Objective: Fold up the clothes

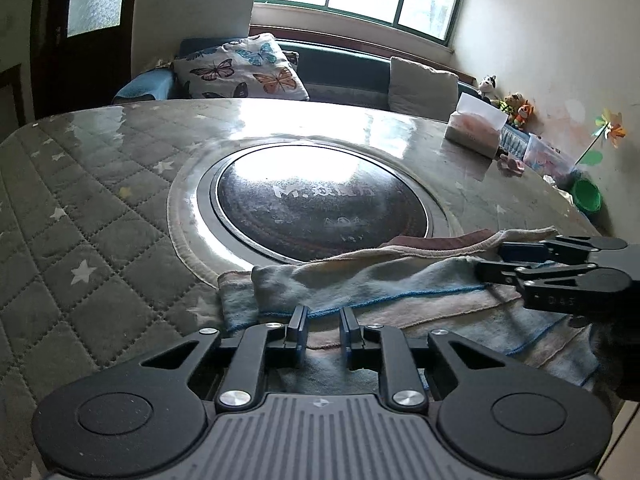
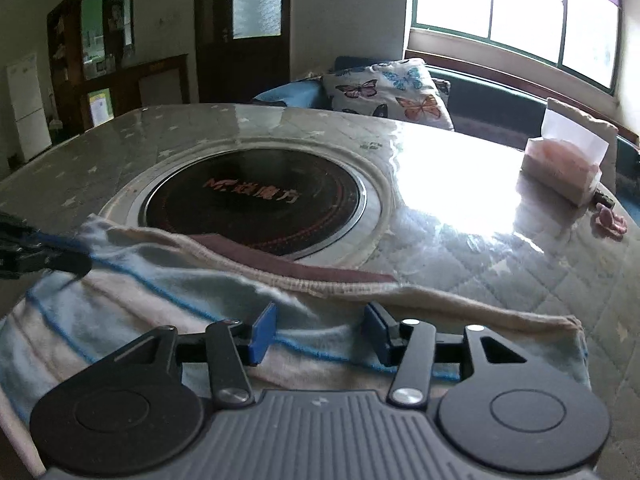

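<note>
A soft garment (image 1: 400, 284) in pale blue and cream bands with thin blue seams lies crumpled on the table's near side, its brown lining (image 2: 320, 270) showing along the far edge. My left gripper (image 1: 324, 320) stands at the garment's near left edge with its jaws narrow, pinching a fold of cloth. In the right wrist view it (image 2: 60, 256) shows blurred at the far left, on the blue seam. My right gripper (image 2: 320, 320) hovers over the garment (image 2: 140, 300) near its right end, jaws apart, the pads not pressing the cloth. The left wrist view has it (image 1: 496, 260) at the right.
The table (image 1: 80, 220) has a quilted grey star cover under a glossy sheet. A round black hob (image 1: 320, 200) is set in its middle. A tissue box (image 2: 560, 168), a small pink item (image 2: 610, 220), toys (image 1: 516, 108) and a green bowl (image 1: 586, 196) sit far right. A sofa with a butterfly cushion (image 1: 240, 68) stands behind.
</note>
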